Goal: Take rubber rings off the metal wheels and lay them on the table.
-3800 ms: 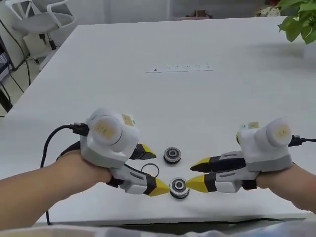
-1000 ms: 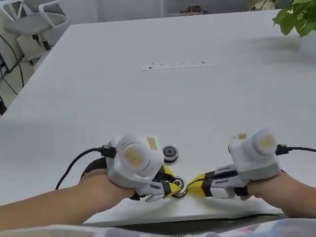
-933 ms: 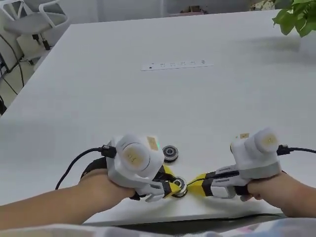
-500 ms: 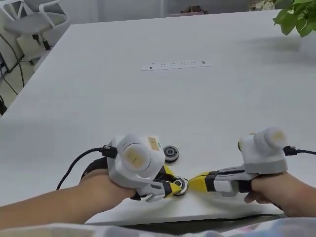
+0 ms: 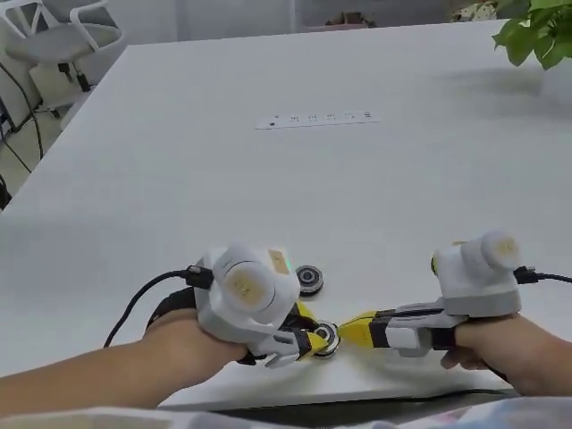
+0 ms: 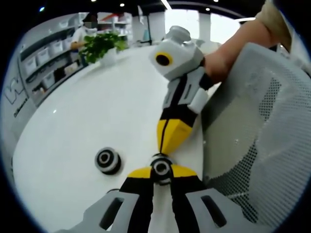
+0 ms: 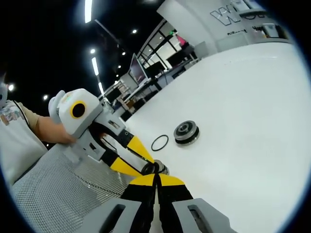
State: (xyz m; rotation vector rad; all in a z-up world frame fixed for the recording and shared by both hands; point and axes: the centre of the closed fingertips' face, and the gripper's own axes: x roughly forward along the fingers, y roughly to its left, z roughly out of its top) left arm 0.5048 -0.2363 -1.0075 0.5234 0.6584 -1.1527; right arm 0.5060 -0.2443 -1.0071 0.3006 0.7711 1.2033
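**Wheel clamped at the table's near edge, one ring laid down**

The metal wheel (image 5: pixel 323 336) is gripped by the left gripper (image 6: pixel 161 173). Its yellow tips are closed against opposite sides of the wheel, close to the near edge of the table (image 5: pixel 268 197). The right gripper (image 7: pixel 156 180) is held level with it from the other side. Its jaws are pressed together and its tips are brought up against the same wheel. Whether a ring is pinched between those tips cannot be told.

A second wheel (image 5: pixel 309 278) is seen flat on the table, a little further in from the near edge and apart from both grippers. In the right gripper view a loose rubber ring (image 7: pixel 160 142) is seen lying flat on the table just beside the second wheel, touching neither it nor the grippers.

A white power strip (image 5: pixel 317 119) is set into the middle of the table towards the far edge. A green plant (image 5: pixel 536 31) is placed at the far right corner.
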